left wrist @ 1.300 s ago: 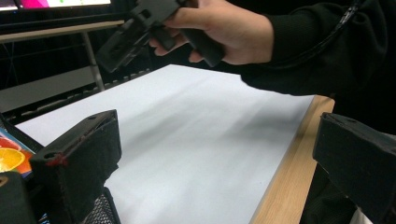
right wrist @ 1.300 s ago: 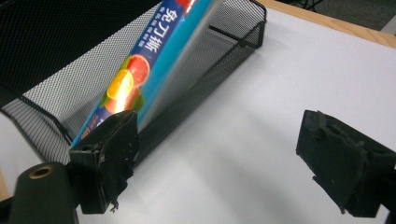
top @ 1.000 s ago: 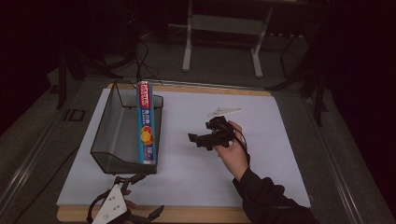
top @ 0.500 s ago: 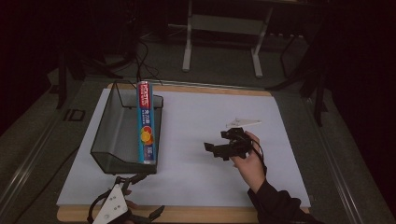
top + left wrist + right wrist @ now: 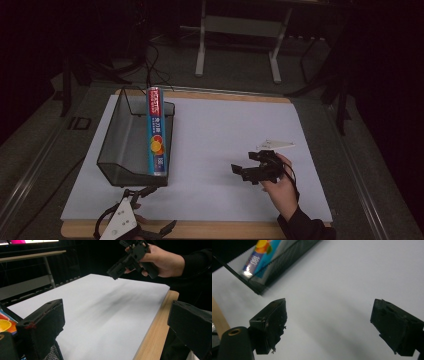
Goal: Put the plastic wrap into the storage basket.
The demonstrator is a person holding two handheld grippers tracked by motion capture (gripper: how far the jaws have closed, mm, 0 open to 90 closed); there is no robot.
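Observation:
A black mesh basket (image 5: 119,150) stands on the left of the white sheet (image 5: 225,125). A long blue and red box (image 5: 156,131) lies along the basket's right rim. My right gripper (image 5: 245,163) hovers over the sheet at the right, held in a hand (image 5: 280,192) and pointing left toward the basket, its jaws open and empty. In the right gripper view the gripper (image 5: 332,325) faces the basket's corner (image 5: 284,267) and the box (image 5: 262,252). My left gripper (image 5: 154,210) rests at the front edge just before the basket, open. Its own view (image 5: 115,325) shows wide jaws and the other gripper (image 5: 130,257).
The white sheet covers a wooden table whose front edge (image 5: 225,229) is bare. Behind the table stands a metal frame with two legs (image 5: 202,45), and cables (image 5: 150,60) trail on the dark floor at the back left.
My right gripper has moved right and toward the front edge, away from the basket. The left gripper, the basket and the box have stayed put.

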